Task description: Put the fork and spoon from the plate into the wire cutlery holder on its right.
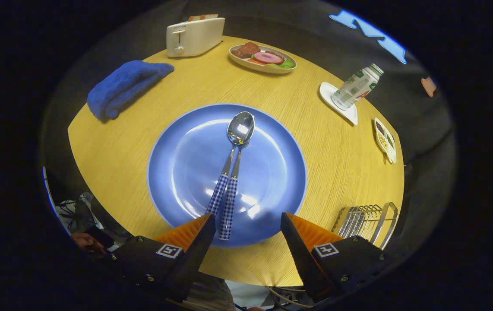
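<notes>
Above the plate [177,172], the gripper [246,220] gapes wide, empty, near the spoon [233,172].

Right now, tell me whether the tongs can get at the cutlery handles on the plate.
Probably yes: the tongs stand open, the checked handles lie just inside the left finger on the blue plate, nothing covering them.

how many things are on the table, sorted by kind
Cutlery: 2, spoon and fork
Dishes: 4, blue plate, food plate, white coaster, small divided dish
Bottle: 1
Toaster: 1
Blue towel: 1
Wire cutlery holder: 1
Total: 10
The gripper hangs open over the plate's near edge.
</notes>
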Motion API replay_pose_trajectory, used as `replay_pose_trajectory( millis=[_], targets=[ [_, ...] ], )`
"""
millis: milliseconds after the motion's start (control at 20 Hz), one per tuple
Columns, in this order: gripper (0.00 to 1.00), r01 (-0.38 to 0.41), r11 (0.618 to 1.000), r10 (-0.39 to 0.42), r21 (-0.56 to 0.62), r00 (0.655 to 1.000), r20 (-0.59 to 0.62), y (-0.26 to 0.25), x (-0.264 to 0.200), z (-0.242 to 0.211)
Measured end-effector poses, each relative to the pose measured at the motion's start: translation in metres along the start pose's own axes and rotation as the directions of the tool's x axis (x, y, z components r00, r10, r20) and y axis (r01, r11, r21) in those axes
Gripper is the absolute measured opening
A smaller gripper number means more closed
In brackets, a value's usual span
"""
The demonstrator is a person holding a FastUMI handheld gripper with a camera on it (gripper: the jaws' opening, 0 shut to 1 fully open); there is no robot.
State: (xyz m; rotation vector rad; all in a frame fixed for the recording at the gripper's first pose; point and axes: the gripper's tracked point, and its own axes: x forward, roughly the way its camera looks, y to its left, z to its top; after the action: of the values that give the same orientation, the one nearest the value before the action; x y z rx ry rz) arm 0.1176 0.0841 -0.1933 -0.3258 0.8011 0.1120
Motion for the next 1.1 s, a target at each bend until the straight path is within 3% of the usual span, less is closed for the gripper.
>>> replay_pose_trajectory(
  millis=[300, 550, 650, 750, 850, 900, 1000, 1100],
  targets=[
    [0.87, -0.049, 0.999, 0.049, 0.005, 0.996, -0.077, 0.009, 0.008, -0.002],
    [0.82, -0.164, 0.978, 0.183, 0.128, 0.971, -0.153, 0.03, 0.013, 0.001],
    [0.61, -0.177, 0.971, 0.204, 0.162, 0.964, -0.172, 0.033, 0.014, 0.001],
    [0.61, -0.157, 0.977, 0.181, 0.144, 0.968, -0.175, 0.029, 0.018, 0.002],
    [0.51, -0.157, 0.979, 0.177, 0.133, 0.971, -0.161, 0.03, 0.016, 0.001],
    [0.51, -0.162, 0.976, 0.183, 0.143, 0.971, -0.154, 0.03, 0.017, 0.002],
    [0.15, -0.156, 0.971, 0.186, 0.184, 0.97, -0.159, 0.026, 0.02, 0.003],
    [0.14, -0.187, 0.964, 0.221, 0.189, 0.959, -0.179, 0.023, 0.015, 0.004]
  ],
)
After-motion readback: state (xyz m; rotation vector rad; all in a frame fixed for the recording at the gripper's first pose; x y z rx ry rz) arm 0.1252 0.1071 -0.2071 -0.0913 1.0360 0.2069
